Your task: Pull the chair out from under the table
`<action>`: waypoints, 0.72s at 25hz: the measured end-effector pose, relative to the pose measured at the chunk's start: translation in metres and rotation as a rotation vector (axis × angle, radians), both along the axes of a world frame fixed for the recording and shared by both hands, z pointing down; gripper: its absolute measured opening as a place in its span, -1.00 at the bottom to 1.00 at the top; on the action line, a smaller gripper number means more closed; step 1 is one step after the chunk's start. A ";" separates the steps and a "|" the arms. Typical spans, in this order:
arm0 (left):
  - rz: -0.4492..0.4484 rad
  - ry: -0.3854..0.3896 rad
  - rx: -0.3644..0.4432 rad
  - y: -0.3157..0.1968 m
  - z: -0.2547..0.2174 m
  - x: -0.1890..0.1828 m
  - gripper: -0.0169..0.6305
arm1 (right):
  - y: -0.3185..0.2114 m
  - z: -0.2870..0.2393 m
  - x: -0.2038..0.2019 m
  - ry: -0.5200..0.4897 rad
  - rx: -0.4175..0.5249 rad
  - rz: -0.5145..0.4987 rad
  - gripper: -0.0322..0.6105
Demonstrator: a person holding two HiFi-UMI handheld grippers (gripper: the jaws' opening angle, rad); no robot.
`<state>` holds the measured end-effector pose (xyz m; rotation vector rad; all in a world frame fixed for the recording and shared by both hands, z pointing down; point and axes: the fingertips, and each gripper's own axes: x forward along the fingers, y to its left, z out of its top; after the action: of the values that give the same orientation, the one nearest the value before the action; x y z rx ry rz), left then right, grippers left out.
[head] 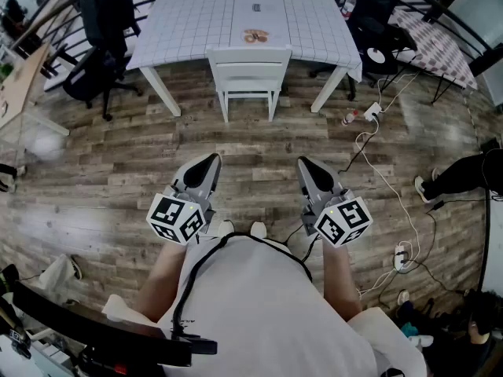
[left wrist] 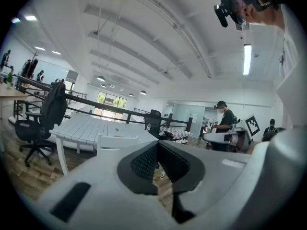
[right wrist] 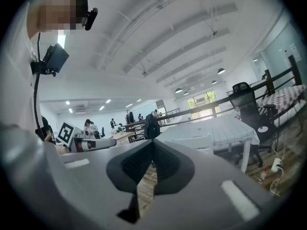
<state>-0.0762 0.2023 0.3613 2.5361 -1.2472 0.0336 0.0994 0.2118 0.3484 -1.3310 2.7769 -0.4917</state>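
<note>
A white wooden chair (head: 248,71) stands pushed in at the near side of a white table (head: 196,18) with a checked cloth, at the top middle of the head view. The left gripper view shows the chair (left wrist: 117,141) and the table (left wrist: 86,127) ahead, and the right gripper view shows the chair (right wrist: 194,142) in front of the table (right wrist: 225,128). My left gripper (head: 214,160) and right gripper (head: 303,163) are held side by side near my body, well short of the chair. Both are shut with nothing in them.
Black office chairs stand at the left (head: 98,69) and behind the table at the right (head: 369,6). White cables and a power strip (head: 372,113) trail over the wooden floor at the right. A person's leg (head: 464,175) reaches in from the right edge. Small items (head: 255,35) lie on the table.
</note>
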 end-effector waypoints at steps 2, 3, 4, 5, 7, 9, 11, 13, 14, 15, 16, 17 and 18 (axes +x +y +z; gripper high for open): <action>0.000 0.000 0.005 -0.001 -0.001 0.001 -0.92 | 0.000 0.000 0.001 0.001 -0.001 0.002 -0.88; 0.000 -0.001 0.007 -0.001 -0.002 0.002 -0.92 | 0.000 0.001 0.002 0.001 -0.001 0.002 -0.88; 0.000 -0.004 0.009 -0.001 -0.002 0.003 -0.92 | 0.001 0.001 0.004 0.002 -0.001 0.002 -0.88; 0.001 -0.009 0.011 -0.001 -0.002 0.005 -0.92 | 0.001 0.002 0.005 0.002 -0.001 0.002 -0.88; 0.002 -0.018 0.011 -0.003 0.000 0.008 -0.92 | -0.001 0.004 0.008 -0.002 -0.004 0.005 -0.88; 0.002 -0.025 0.008 -0.006 0.001 0.011 -0.92 | -0.004 0.005 0.010 -0.006 -0.008 -0.001 -0.88; 0.002 -0.026 0.003 -0.007 0.002 0.015 -0.92 | -0.005 0.006 0.011 -0.009 -0.013 -0.022 -0.88; 0.002 -0.024 0.000 -0.006 0.003 0.021 -0.92 | -0.002 0.008 0.011 -0.012 -0.021 -0.045 -0.88; 0.003 -0.026 0.001 -0.005 0.003 0.024 -0.93 | 0.000 0.009 0.012 -0.012 -0.024 -0.058 -0.88; 0.004 -0.029 0.003 -0.004 0.003 0.027 -0.93 | 0.002 0.010 0.013 -0.015 -0.026 -0.072 -0.88; 0.004 -0.033 0.005 -0.004 0.003 0.030 -0.93 | 0.004 0.011 0.013 -0.019 -0.029 -0.090 -0.88; 0.002 -0.036 0.006 -0.004 0.004 0.033 -0.93 | 0.005 0.011 0.014 -0.026 -0.034 -0.111 -0.88; 0.000 -0.037 0.006 -0.004 0.005 0.036 -0.93 | 0.006 0.012 0.014 -0.036 -0.041 -0.132 -0.88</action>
<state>-0.0404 0.1984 0.3659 2.5516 -1.2637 0.0777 0.1134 0.2180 0.3607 -1.1393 2.8525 -0.5746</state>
